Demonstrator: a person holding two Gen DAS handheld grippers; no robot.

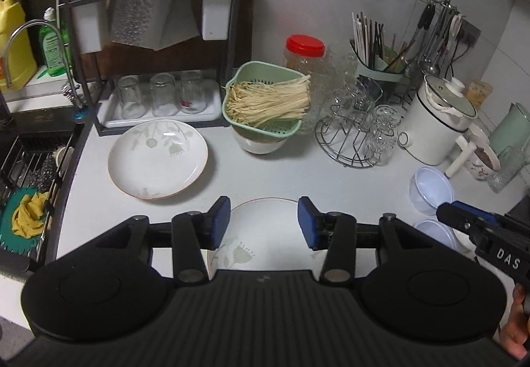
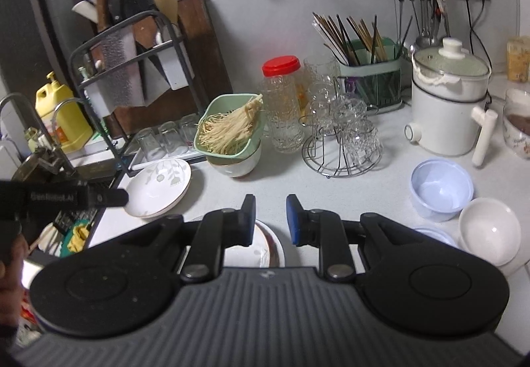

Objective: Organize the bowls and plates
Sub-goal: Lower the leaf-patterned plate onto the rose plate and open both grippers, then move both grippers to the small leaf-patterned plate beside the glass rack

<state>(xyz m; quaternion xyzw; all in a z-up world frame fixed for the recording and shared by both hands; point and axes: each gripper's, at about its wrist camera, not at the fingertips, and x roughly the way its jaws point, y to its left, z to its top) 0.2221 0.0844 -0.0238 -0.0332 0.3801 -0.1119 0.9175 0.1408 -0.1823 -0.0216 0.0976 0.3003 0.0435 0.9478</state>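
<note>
A white leaf-patterned plate lies flat on the counter under my left gripper, whose blue pads stand well apart above it with nothing between them. A second, matching plate sits further back left. My right gripper hovers over the near plate with a narrow gap between its pads and nothing in it. It shows in the left wrist view as the right gripper beside two pale blue bowls. A white bowl sits right of a pale blue bowl.
A green colander of noodles rests on a white bowl. A wire stand with glasses, a white lidded pot and a mug stand at the right. A dish rack and the sink are at the left.
</note>
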